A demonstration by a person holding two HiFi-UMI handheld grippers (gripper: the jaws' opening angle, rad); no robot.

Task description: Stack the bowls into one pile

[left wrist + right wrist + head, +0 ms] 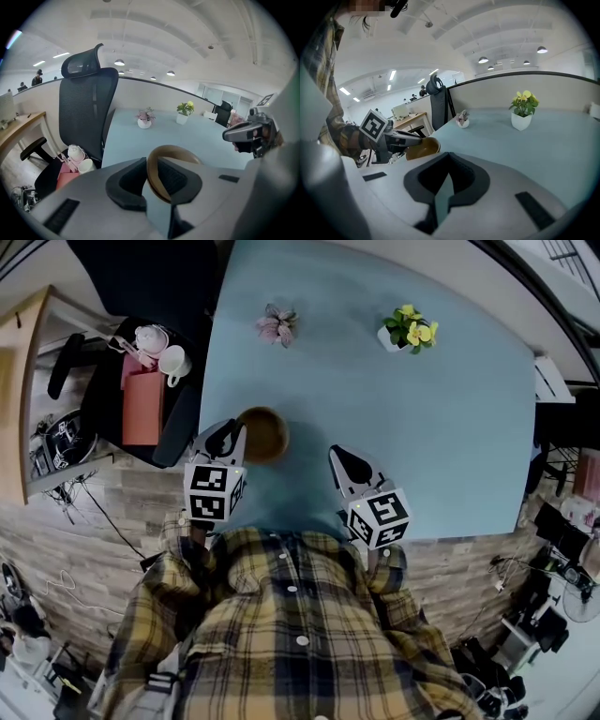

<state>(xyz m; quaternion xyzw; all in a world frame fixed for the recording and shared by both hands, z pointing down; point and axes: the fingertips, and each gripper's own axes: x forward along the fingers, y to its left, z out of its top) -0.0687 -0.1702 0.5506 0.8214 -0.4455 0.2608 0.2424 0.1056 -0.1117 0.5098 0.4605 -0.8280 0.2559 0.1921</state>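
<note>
Left gripper (151,171): released. Its jaws stand a little apart with the rim of the brown bowl (265,430) between the pads. The right-hand pad lies inside the bowl and the left-hand pad outside the wall. A strip of desk shows through the gap below the rim.

Right gripper (449,174): clenched, pads together, nothing between them. It hangs above the near edge of the desk (450,427), angled downward.

Containers:
- Brown bowl: upright on the desk close to the near-left corner, just inside the left edge. Its visible interior is bare. Whether a second bowl is nested under it cannot be told.
- White pot (392,337): toward the far edge, right of centre. It holds a plant with yellow flowers.
- Small pot (144,123): toward the far edge, left of centre. It holds a plant with pink flowers.
- White mug (174,362): on the seat of the black office chair (86,108) beside the desk's left edge, next to a pink box-shaped item (142,407). The contents of both cannot be made out.

Position of the bowl relative to the grippers: the left gripper reaches it from the near side, over the rim section facing the desk's left edge. The right gripper is well apart from it, farther along the near edge toward the right.
</note>
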